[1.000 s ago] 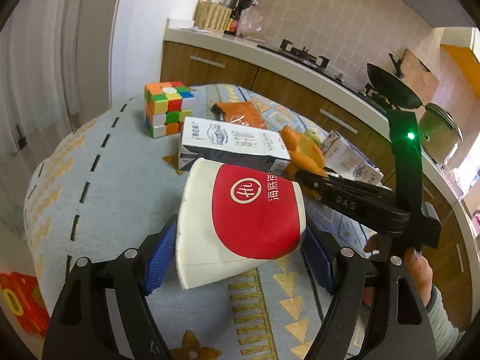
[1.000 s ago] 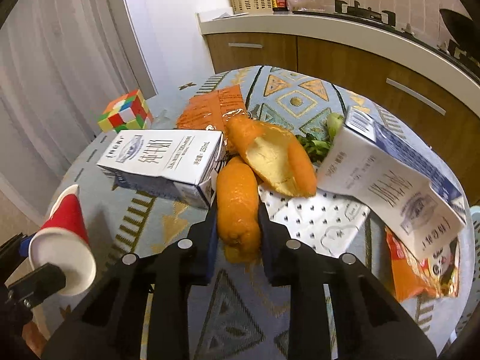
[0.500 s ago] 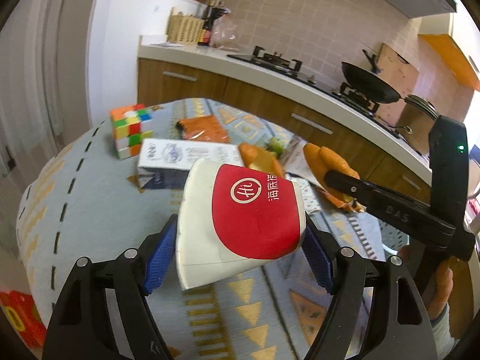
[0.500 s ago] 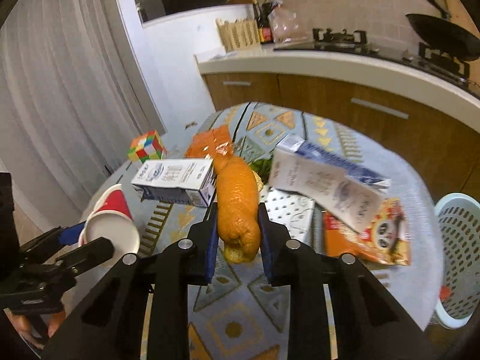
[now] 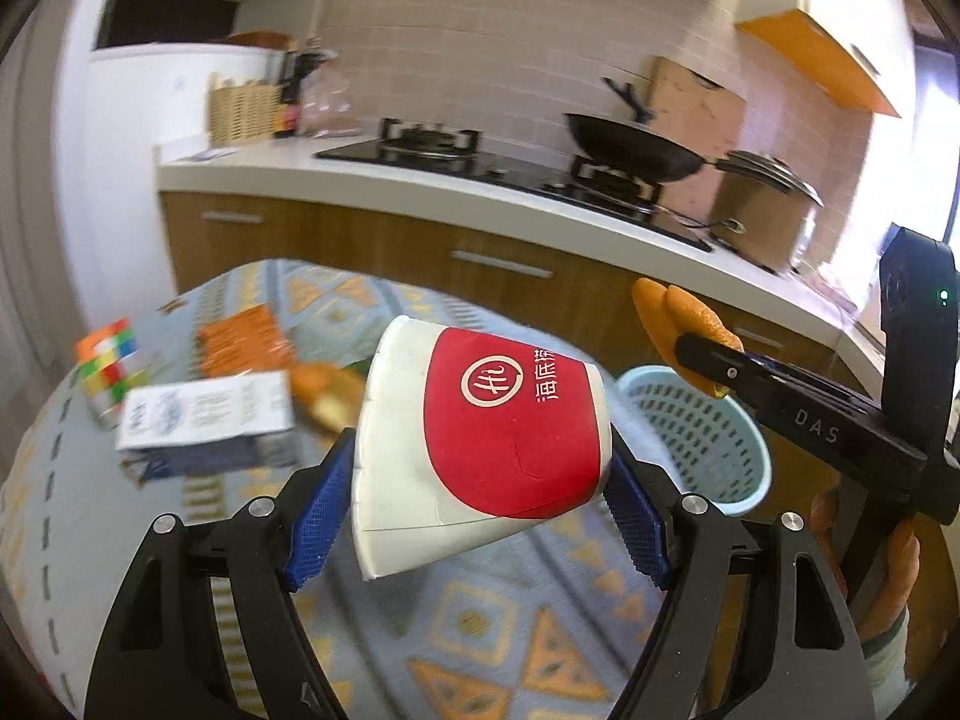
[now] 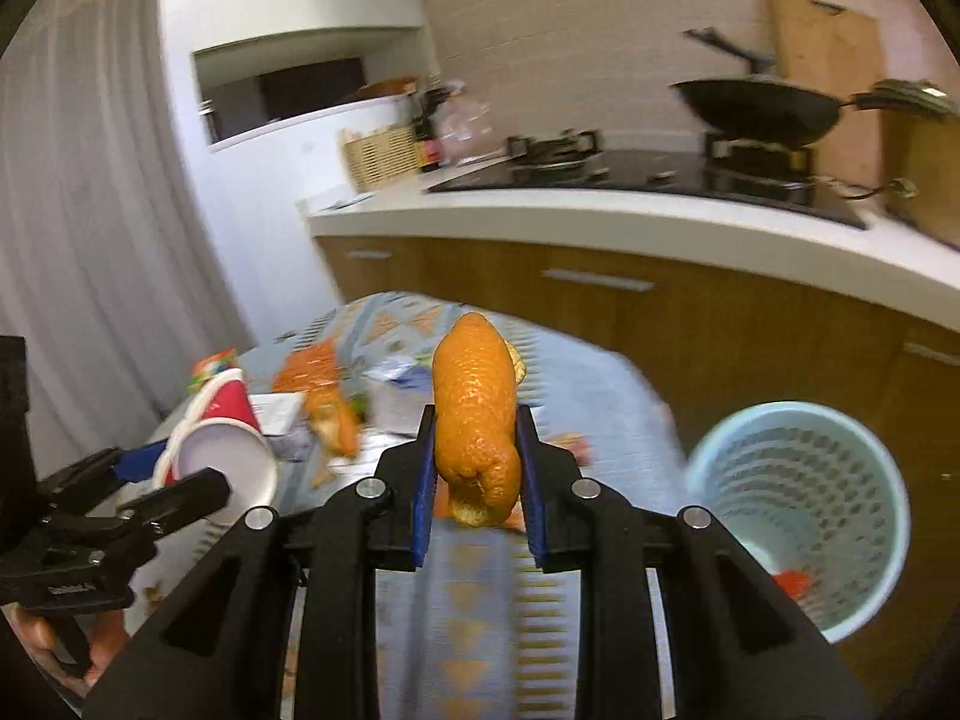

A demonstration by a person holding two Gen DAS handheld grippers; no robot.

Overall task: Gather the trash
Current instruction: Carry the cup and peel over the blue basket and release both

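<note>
the left gripper (image 5: 480,474) pinches a red and white paper cup (image 5: 480,426) across its thin, crushable wall; the right gripper (image 6: 477,468) clamps a soft, light orange peel (image 6: 477,414) at its middle; a blue basket (image 6: 804,516) waits at four o'clock, beside the table (image 6: 576,384), more trash at ten

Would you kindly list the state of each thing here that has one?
Left tongs: shut on cup.
Cup: held, on its side.
Right tongs: shut on peel.
Peel: held, off the table.
Bin: upright, nearly empty.
Carton: lying flat.
</note>
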